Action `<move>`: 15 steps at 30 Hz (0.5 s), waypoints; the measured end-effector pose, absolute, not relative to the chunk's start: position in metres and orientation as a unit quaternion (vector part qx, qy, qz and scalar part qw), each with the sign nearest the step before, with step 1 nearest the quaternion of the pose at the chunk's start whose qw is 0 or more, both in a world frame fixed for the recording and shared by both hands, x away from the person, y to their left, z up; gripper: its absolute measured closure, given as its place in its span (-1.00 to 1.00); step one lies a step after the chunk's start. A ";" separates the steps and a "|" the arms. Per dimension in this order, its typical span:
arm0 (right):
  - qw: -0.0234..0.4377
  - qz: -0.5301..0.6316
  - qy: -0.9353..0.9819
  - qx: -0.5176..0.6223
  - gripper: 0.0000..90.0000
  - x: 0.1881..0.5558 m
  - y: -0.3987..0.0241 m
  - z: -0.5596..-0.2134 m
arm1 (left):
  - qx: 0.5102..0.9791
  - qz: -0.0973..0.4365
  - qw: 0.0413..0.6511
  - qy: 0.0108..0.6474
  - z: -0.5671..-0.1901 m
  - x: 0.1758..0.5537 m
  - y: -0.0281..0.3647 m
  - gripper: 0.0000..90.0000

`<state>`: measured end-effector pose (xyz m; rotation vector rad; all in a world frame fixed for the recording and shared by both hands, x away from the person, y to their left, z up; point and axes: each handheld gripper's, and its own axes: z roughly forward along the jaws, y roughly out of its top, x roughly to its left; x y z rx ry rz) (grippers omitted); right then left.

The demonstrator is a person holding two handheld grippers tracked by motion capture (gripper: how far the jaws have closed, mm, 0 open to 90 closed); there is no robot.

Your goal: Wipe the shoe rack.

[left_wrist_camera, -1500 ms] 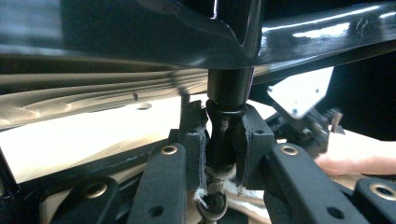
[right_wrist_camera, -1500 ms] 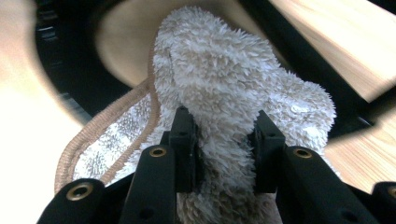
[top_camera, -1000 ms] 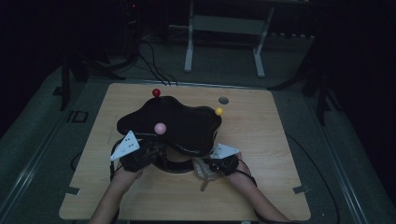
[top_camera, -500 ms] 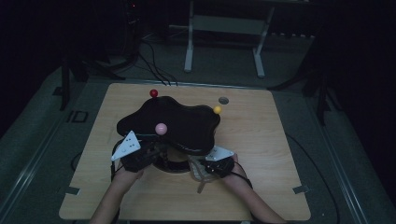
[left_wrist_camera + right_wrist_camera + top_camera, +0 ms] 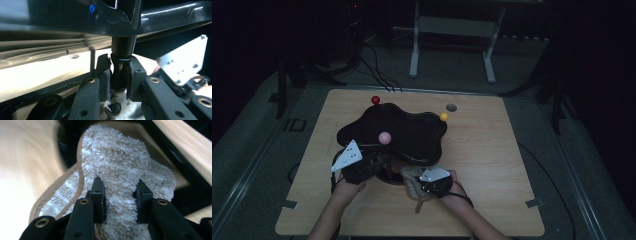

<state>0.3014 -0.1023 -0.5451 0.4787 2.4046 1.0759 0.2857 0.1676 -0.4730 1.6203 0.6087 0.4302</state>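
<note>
A glossy black wavy-edged top (image 5: 412, 131) stands on a black stem (image 5: 123, 47) above the wooden table (image 5: 492, 165). My left gripper (image 5: 371, 167) reaches under its near edge; in the left gripper view its jaws (image 5: 119, 72) are shut on that stem. My right gripper (image 5: 422, 184) sits just right of it, shut on a fluffy beige cloth (image 5: 411, 181). In the right gripper view the cloth (image 5: 117, 160) bulges up between the pads (image 5: 98, 195) against the dark base. The right gripper's grey plate (image 5: 183, 60) shows close by.
A pink ball (image 5: 384, 137) rests on the black top, a red ball (image 5: 375, 100) at its far edge and a yellow ball (image 5: 444, 116) at its right edge. A small grey disc (image 5: 451, 107) lies behind. Metal stand legs (image 5: 452, 50) and cables lie on the floor beyond.
My right gripper has slid left with the cloth, closer to the left gripper and the stem. The left gripper has kept still.
</note>
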 end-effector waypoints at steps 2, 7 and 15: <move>0.205 0.401 0.881 0.148 0.49 0.296 -0.096 -0.545 | 0.708 0.188 0.626 0.266 -0.473 0.286 0.168 0.67; 0.221 0.389 0.879 0.164 0.47 0.298 -0.088 -0.540 | 0.708 0.188 0.626 0.266 -0.473 0.286 0.167 0.67; 0.249 0.384 0.880 0.125 0.48 0.274 -0.056 -0.547 | 0.710 0.187 0.626 0.265 -0.472 0.286 0.168 0.67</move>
